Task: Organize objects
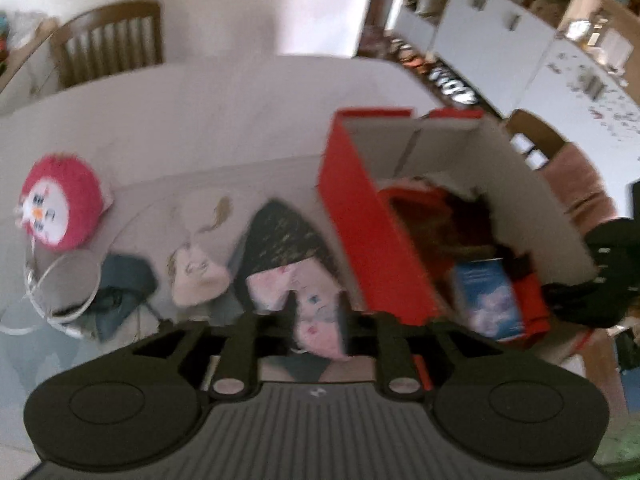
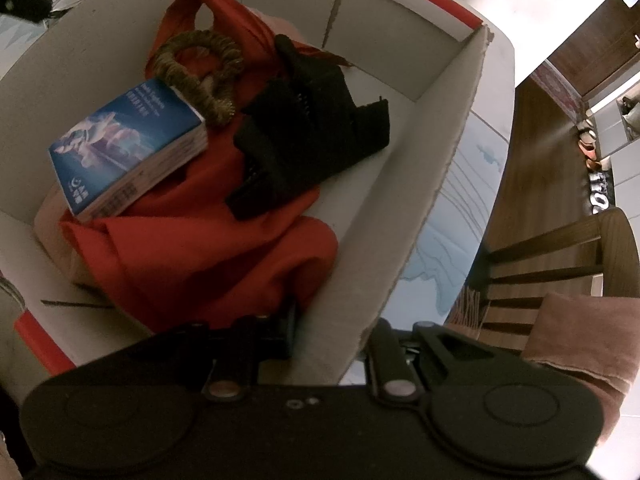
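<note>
A red cardboard box [image 1: 360, 232] with white inner walls [image 2: 440, 120] stands on the table. In it lie a red cloth [image 2: 208, 248], a blue book [image 2: 128, 144], a black knitted piece [image 2: 312, 128] and a golden-brown scrunchie [image 2: 200, 64]. My right gripper [image 2: 334, 340] is shut on the box's near wall, one finger inside and one outside; it shows as a black shape at the box's right edge [image 1: 592, 276]. Left of the box, my left gripper [image 1: 318, 312] hangs open over a pink patterned cloth [image 1: 316, 320], which shows between its fingers. The left wrist view is blurred.
Left of the pink cloth lie a black speckled cloth [image 1: 280, 236], a beige soft item [image 1: 196, 272], a dark teal item [image 1: 124, 280], a round clear-rimmed thing [image 1: 68, 284] and a pink round plush [image 1: 60, 204]. Wooden chairs [image 1: 108, 44] [image 2: 560, 264] stand by the table.
</note>
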A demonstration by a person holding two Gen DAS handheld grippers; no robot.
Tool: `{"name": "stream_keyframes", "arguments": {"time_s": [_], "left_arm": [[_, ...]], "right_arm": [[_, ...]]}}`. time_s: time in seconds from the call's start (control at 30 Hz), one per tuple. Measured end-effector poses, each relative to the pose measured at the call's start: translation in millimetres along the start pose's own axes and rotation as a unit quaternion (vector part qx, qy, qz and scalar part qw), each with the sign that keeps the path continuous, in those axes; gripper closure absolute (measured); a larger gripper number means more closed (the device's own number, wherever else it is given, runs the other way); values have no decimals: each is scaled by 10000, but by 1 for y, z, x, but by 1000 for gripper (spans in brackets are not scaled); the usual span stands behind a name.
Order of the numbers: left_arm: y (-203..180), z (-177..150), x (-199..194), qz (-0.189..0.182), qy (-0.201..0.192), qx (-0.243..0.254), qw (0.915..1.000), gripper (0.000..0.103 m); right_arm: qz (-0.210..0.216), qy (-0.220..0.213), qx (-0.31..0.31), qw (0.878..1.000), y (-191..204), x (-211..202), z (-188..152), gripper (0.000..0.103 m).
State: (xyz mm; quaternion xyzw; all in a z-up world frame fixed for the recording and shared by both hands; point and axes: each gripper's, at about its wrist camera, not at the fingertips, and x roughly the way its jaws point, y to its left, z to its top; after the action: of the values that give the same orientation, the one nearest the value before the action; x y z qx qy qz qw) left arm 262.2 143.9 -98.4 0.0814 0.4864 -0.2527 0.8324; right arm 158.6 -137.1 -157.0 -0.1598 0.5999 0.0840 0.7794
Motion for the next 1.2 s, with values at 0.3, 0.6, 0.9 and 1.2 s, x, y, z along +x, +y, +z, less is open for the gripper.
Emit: {"name": "stream_keyframes", "arguments": {"time_s": [0.3,0.6,0.9,1.2], "left_arm": [[17,-11,42,285,159,-443,9985,32],[7,-13,70,531,297,-270,9978,32],[-5,-15,84,640,478,-41,9968,36],[-18,-15,85,679,403,168,9967,93]], "right_arm": [[39,17,32,10000,0,0,0,89],[78,25,58,9999,-1,1,0,89],[85,27,70,9999,-2,2,1,89],[84,23,91,9999,-1,3,0,89]]}}
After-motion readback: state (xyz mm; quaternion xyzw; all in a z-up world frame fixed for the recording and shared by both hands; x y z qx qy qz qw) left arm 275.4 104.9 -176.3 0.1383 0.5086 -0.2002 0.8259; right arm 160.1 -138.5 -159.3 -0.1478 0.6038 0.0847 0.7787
